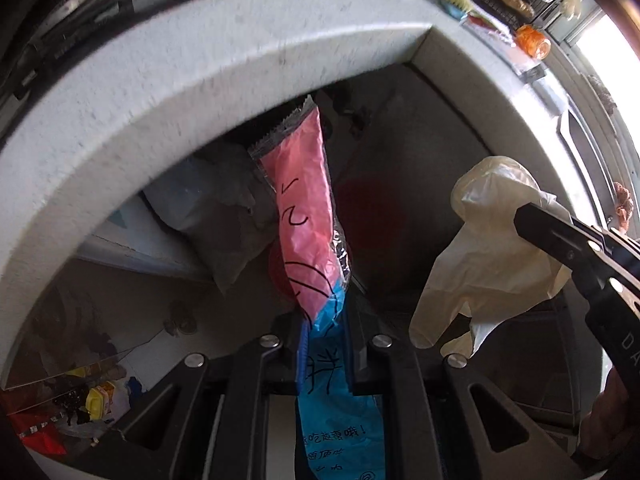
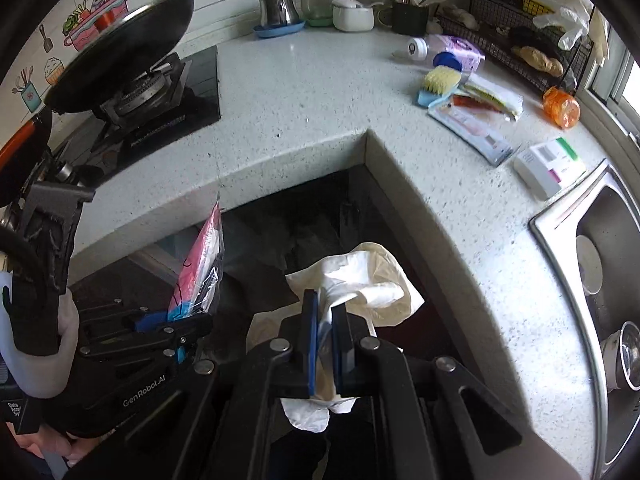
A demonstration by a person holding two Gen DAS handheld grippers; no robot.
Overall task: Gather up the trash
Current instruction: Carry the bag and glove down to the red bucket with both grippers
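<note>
Left wrist view: below the countertop [image 1: 168, 92], the left gripper [image 1: 324, 344] is pinching a wrapper [image 1: 304, 208], the right gripper [image 2: 325, 320] a glove [image 2: 380, 280].

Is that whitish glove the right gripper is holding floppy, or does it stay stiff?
Probably floppy: the glove droops from the right gripper, its fingers dangling loose. It looks light too, since a thin pinch of bunched material seems enough to carry it. It may be a bit slippery, as the surface looks smooth and thin, though that is hard to tell from here.
</note>
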